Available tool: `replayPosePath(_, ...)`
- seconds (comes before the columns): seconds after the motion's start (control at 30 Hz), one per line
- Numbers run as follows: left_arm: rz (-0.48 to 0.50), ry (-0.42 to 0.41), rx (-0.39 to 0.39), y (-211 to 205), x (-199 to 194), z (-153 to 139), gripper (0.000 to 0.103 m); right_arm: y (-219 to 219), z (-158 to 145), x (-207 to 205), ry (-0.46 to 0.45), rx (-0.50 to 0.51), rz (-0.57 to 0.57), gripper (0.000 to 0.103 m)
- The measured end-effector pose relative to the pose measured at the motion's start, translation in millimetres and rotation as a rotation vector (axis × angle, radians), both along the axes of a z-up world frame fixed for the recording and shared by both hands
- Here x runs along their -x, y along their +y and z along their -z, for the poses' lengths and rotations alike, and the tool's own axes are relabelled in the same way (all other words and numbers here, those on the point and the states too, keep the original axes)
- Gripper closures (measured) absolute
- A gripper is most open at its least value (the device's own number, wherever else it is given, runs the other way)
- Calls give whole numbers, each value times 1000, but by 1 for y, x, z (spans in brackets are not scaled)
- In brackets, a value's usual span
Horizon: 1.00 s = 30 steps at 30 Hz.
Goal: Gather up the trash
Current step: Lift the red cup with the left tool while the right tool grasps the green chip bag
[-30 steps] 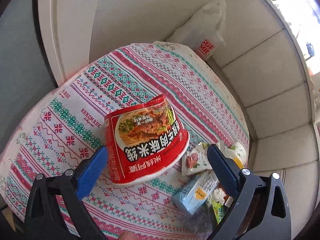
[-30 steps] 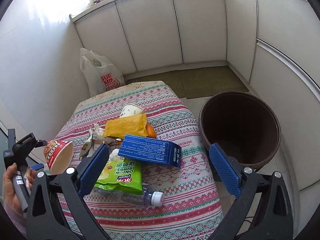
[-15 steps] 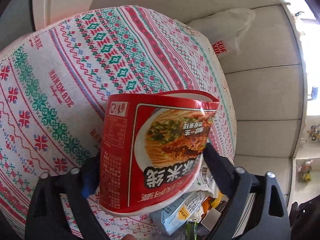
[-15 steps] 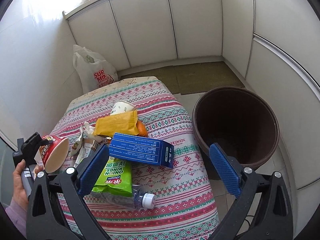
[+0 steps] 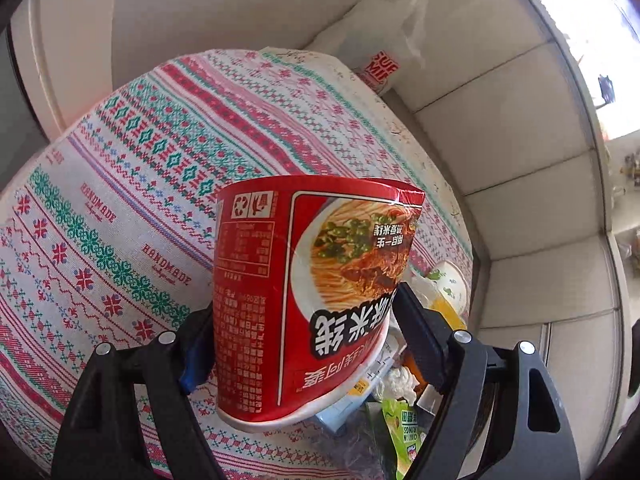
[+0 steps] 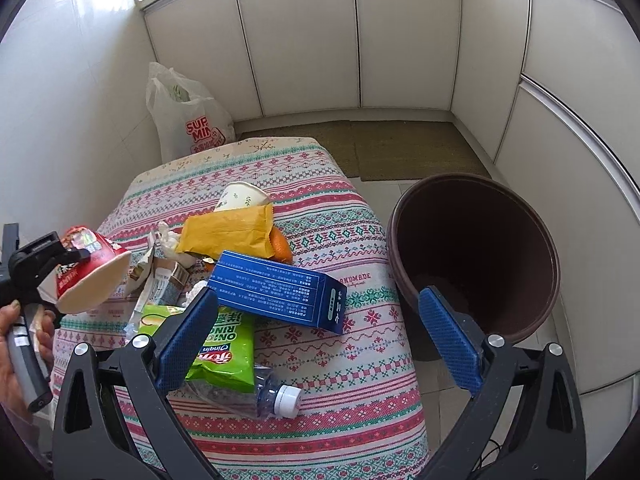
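Observation:
My left gripper (image 5: 304, 344) is shut on a red instant-noodle cup (image 5: 308, 292) and holds it above the patterned tablecloth (image 5: 132, 184); the cup also shows at the left of the right wrist view (image 6: 90, 272). My right gripper (image 6: 320, 340) is open and empty above the trash pile. In the pile lie a blue box (image 6: 280, 292), a green onion-rings bag (image 6: 224, 352), a clear plastic bottle (image 6: 256, 396), a yellow packet (image 6: 228, 232) and a paper cup (image 6: 240, 196). A brown bin (image 6: 476, 252) stands on the floor right of the table.
A white plastic shopping bag (image 6: 188, 120) stands on the floor behind the table against the wall. White cabinet panels (image 6: 400, 40) close the room at the back and right. A mat (image 6: 400, 148) lies on the floor beyond the bin.
My left gripper closed on the noodle cup and lifted it off the cloth, tilting it. My right gripper has drifted slightly nearer over the pile and stays open.

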<state>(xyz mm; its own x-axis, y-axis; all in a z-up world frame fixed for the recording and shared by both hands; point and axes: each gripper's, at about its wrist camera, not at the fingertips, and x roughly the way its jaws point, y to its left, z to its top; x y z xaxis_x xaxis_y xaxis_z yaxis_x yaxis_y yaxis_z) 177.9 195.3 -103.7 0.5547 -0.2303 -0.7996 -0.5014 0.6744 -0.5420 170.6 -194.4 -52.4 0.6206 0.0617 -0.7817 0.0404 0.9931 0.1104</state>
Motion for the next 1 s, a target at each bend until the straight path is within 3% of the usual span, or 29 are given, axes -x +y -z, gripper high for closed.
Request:
replayPosePath(0.07,51,-41,-40,-10,3,-16,26,4,4,-8,8,-16,-49,7)
replayPosePath(0.1,78,-63,-56,-15,4,-24,26,12,7,-13,40,8,-127,7)
replayPosePath(0.17,113,-98,-75,-20,10,-39,26,30,11,-13,63,93,-256,7)
replayPosePath(0.3,137,-131,-93,-19,6,-45,25,80,18,22,-5,284,-595,7)
replayPosePath(0.37,128,-138,-110,-18,14,-51,25,102,29,35,-10,375,-682,7)
replayPosePath(0.47,119,-141,-99,-17,18,-50,25,124,43,38,-6,425,-711,7)
replayPosePath(0.63,109,-130,-95,-15,27,-51,25,144,52,27,13,394,-725,13)
replayPosePath(0.73,97,-127,-92,-11,29,-50,25,150,62,16,56,377,-717,36)
replayPosePath(0.8,90,-127,-88,-9,30,-49,25,150,68,9,106,329,-708,66)
replayPosePath(0.83,87,-127,-86,-7,30,-49,25,149,69,7,125,294,-705,73)
replayPosePath(1.0,80,-133,-81,-5,31,-49,25,135,53,0,81,162,-639,90)
